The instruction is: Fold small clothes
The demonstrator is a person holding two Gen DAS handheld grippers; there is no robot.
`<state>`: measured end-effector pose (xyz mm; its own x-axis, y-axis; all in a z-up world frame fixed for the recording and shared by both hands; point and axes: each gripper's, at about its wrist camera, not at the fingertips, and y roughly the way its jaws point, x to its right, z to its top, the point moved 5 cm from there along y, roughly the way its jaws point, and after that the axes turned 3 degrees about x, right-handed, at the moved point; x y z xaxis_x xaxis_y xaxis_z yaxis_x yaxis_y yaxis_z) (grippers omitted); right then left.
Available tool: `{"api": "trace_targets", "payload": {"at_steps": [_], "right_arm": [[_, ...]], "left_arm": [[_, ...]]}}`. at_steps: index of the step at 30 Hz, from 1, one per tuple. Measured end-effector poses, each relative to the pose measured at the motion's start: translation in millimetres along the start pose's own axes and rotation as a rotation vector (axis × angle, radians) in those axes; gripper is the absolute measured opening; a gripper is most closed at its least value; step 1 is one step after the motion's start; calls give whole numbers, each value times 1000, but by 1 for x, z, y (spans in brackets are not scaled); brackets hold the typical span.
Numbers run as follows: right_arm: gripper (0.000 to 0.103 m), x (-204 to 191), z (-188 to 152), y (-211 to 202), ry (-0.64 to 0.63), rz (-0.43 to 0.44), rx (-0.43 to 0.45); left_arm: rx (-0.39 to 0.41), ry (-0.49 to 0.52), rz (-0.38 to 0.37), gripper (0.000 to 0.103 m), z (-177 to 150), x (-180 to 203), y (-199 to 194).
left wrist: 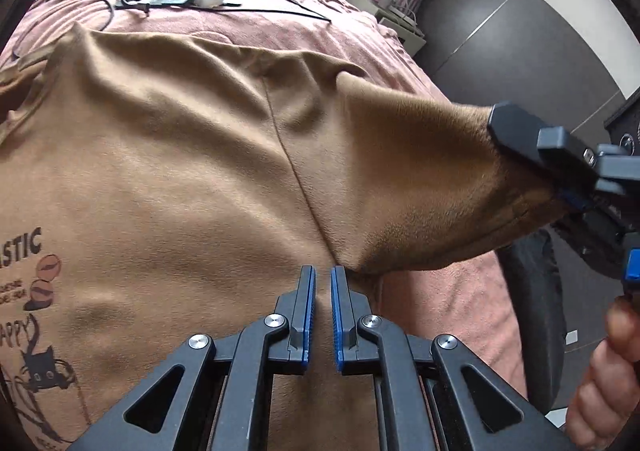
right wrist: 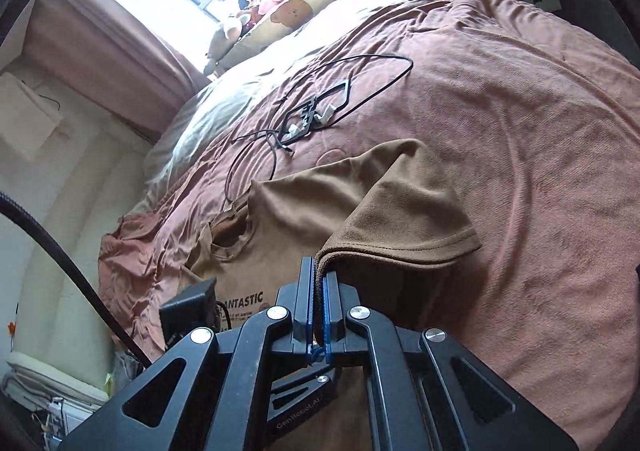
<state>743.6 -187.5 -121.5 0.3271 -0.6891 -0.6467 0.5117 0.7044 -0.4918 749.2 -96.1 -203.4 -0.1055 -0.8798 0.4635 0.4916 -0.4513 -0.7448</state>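
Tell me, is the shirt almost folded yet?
Not yet. The brown T-shirt lies spread on the pink bedspread. The right gripper pinches its sleeve edge, lifting it, while the left gripper sits nearly closed by the side seam. All the folds remain.

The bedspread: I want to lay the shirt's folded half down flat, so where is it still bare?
Bare pink bedspread runs wide to the right of the brown T-shirt, beyond its sleeve. Past the shirt's far edge it is crowded: black cables and a small device, with pillows behind. The right gripper holds the sleeve side raised.
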Motion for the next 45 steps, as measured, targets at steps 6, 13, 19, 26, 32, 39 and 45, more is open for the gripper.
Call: {"api": "trace_targets", "payload": {"at_steps": [6, 13, 19, 26, 32, 39, 45], "right_arm": [[0, -12, -12, 23, 18, 21, -40], [0, -28, -26, 49, 12, 40, -108], [2, -36, -30, 61, -4, -14, -187], [35, -25, -24, 56, 17, -34, -177], [73, -8, -28, 42, 41, -56, -112], [57, 17, -42, 42, 73, -104, -104], [38, 32, -47, 58, 74, -181, -138]], "left_arm": [[47, -41, 93, 7, 9, -38, -42], [79, -88, 145, 7, 11, -68, -80], [80, -91, 163, 9, 13, -71, -93], [76, -94, 153, 45, 15, -64, -89], [66, -75, 139, 47, 12, -55, -78], [11, -3, 132, 47, 2, -42, -50], [-74, 85, 169, 26, -17, -37, -24]]}}
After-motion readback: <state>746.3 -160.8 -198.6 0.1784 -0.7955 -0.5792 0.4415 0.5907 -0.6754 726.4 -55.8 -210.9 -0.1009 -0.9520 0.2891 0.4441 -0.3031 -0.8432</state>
